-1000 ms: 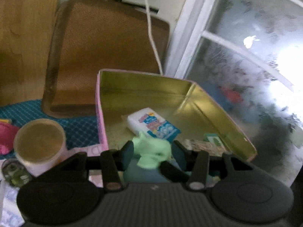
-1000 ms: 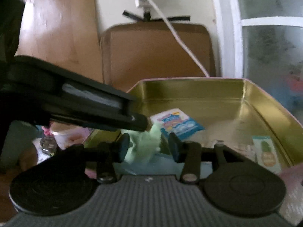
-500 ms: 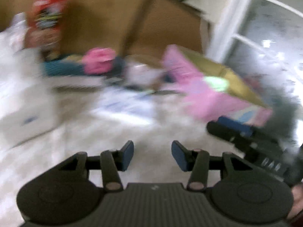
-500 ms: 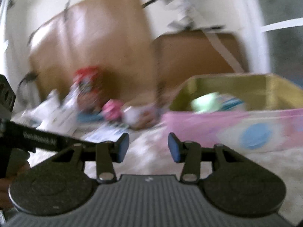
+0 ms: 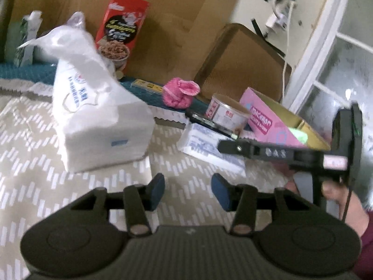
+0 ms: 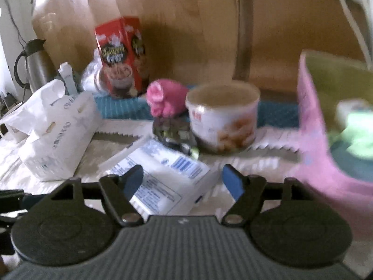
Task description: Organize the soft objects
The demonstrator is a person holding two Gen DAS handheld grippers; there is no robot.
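Both my grippers pulled back from pink tin; green plush toy left inside. Left gripper, right gripper: jaws opening, empty.

The right gripper hangs over a flat white packet, its jaws opening with nothing pinched between them. Beyond stand a round tin, a pink plush toy and a red box. On the right, a green soft toy lies inside the pink box.

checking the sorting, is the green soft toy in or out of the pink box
In: the green soft toy lies inside the open pink box, behind its wall.
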